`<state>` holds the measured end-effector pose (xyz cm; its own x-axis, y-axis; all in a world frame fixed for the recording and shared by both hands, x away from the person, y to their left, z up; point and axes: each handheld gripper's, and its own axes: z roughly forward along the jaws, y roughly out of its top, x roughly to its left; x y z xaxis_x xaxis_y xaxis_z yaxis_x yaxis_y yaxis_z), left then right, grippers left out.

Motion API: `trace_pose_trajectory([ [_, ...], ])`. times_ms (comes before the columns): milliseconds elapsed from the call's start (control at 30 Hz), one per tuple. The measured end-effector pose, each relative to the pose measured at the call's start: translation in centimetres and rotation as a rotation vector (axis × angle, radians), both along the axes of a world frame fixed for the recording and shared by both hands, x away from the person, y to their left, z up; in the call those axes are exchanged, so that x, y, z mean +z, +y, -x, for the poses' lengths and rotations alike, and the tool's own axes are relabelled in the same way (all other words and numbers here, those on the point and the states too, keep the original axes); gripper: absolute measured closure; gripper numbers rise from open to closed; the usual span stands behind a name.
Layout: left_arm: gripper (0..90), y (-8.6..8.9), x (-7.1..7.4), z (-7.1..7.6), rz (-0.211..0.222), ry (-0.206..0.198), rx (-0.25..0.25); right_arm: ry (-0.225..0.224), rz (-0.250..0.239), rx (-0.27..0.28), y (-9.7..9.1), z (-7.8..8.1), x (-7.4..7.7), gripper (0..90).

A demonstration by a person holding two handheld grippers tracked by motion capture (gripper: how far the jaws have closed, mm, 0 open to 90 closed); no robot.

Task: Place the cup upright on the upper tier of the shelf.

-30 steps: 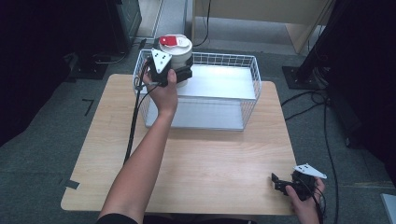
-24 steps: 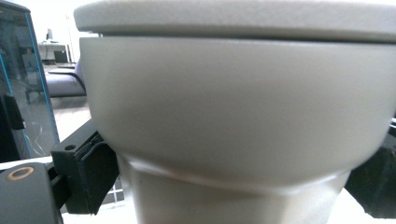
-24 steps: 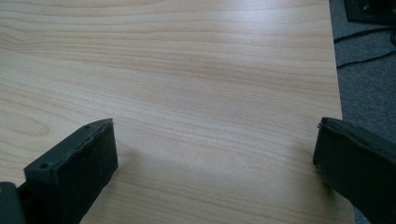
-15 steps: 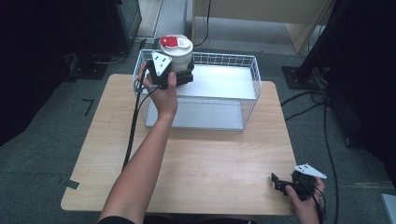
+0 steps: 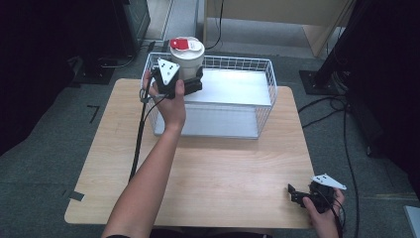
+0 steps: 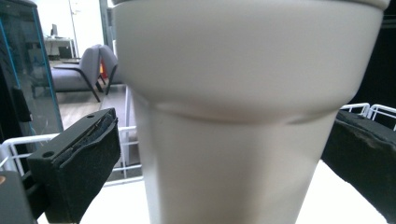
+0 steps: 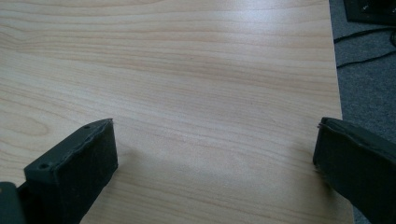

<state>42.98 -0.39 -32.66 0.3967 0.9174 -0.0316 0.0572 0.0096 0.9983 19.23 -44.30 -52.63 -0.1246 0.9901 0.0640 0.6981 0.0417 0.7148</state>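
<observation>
The white cup (image 5: 187, 62) with a red patch on its lid stands at the far left corner of the wire basket (image 5: 270, 84). It looks to be inside the basket, though from above it is hard to tell if its bottom sits on the basket's white floor yet.

The left gripper (image 5: 181, 82) is right at the cup. In the left gripper view the cup (image 6: 243, 116) fills the space between the two black jaws. The jaws stand apart; a gap shows on the left side, and the right side may just touch. So the grip looks loose, not tight.

The step in hand seems to be putting the cup down in the basket and letting it go. Next, the left gripper should pull straight back toward the person, away from the cup, with the jaws kept wide so they do not tip it. It must also clear the basket's near rim.

The right gripper (image 5: 309, 194) rests far from the basket, at the near right corner of the counter (image 5: 223, 168). Its jaws are wide apart and hold nothing; bare wood lies between them.
</observation>
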Motion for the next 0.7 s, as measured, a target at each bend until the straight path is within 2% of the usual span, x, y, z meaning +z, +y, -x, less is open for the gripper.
trace_pose_trajectory([
  [100,0.0,0.3,0.0,0.4,0.004,-0.002,-0.002,0.0,0.003,-0.001,0.0,0.0,0.0,0.0],
  [300,0.0,0.7,-0.3,1.4,-0.014,-0.009,-0.001,0.0,0.002,-0.001,0.0,0.0,0.0,0.0],
  [467,0.0,1.1,-0.3,2.5,0.013,-0.014,0.005,0.0,0.006,0.0,0.1,0.0,0.0,0.0],
  [700,0.0,1.3,-0.5,4.5,0.015,-0.035,-0.008,0.002,0.009,0.0,0.1,0.0,0.0,0.0],
])
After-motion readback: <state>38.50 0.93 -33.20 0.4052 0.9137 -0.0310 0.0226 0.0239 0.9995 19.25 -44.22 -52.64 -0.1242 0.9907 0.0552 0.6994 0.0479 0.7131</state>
